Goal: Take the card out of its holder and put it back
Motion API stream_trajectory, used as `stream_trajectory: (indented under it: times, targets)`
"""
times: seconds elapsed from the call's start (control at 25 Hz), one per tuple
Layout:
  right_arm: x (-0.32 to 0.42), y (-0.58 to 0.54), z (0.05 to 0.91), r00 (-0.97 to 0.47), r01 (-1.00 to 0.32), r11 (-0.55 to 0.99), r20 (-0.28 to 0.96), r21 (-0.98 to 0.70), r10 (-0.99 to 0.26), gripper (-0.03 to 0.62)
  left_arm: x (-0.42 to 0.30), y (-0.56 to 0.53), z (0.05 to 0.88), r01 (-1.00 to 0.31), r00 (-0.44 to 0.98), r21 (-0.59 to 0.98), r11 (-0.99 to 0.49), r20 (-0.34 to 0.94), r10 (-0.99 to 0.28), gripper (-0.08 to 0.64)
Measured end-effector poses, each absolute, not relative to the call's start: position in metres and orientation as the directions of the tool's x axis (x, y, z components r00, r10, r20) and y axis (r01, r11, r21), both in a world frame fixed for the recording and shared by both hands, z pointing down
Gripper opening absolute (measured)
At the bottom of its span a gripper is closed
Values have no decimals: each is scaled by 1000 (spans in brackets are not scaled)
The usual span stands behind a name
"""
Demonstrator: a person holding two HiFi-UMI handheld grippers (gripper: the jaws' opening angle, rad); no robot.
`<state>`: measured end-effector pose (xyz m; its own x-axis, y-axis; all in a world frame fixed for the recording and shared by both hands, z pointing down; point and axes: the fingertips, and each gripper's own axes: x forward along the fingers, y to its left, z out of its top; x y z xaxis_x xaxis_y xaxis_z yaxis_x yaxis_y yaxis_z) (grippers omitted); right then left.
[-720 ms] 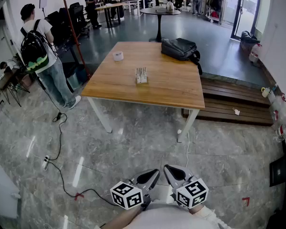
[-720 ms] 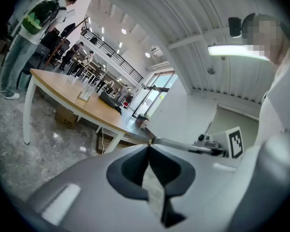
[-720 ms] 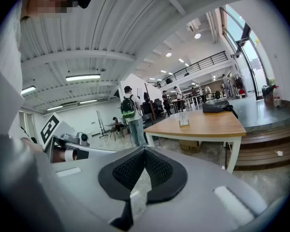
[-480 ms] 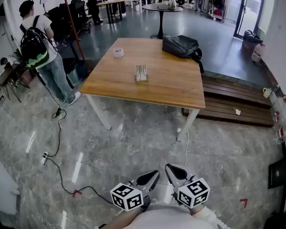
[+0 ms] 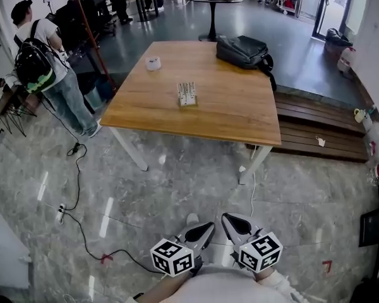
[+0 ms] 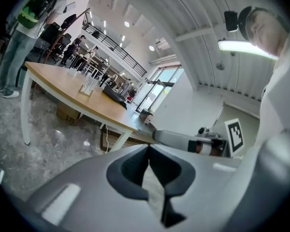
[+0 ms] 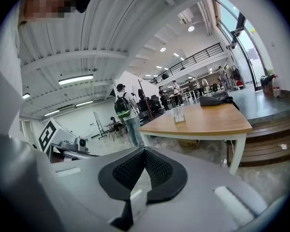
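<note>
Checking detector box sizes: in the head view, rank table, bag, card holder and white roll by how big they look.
1. table
2. bag
3. card holder
4. white roll, only a little smaller than the card holder; it sits farther from the camera, so true size is unsure.

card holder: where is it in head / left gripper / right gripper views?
Head view: card holder upper centre, mid-table.
Left gripper view: card holder upper left, on the tabletop.
Right gripper view: card holder just right of centre, on the tabletop.
Shared landmark: black bag on the table beyond it, seen in all three views.
</note>
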<state>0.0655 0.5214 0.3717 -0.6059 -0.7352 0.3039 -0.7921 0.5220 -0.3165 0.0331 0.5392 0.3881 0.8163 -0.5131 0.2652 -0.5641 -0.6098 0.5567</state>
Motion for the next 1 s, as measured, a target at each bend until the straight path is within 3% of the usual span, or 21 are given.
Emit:
stream_trajectory:
  times: [0.44,0.68,1.0]
  targets:
    - [29,329,340,-625,-776,562,232,-287,-745,-3,-1,338,358,-554,828,501,-665,248,-503,8]
    - [26,272,345,-577,-809,502,249,-306,-778,-3,-8,284,366,-510,857,564,-650,267,-441,8]
    - [24,202,364,-607,-789,519,280,-330,-744,-3,-17,211,379,-551,825,596,-584,284,-489,8]
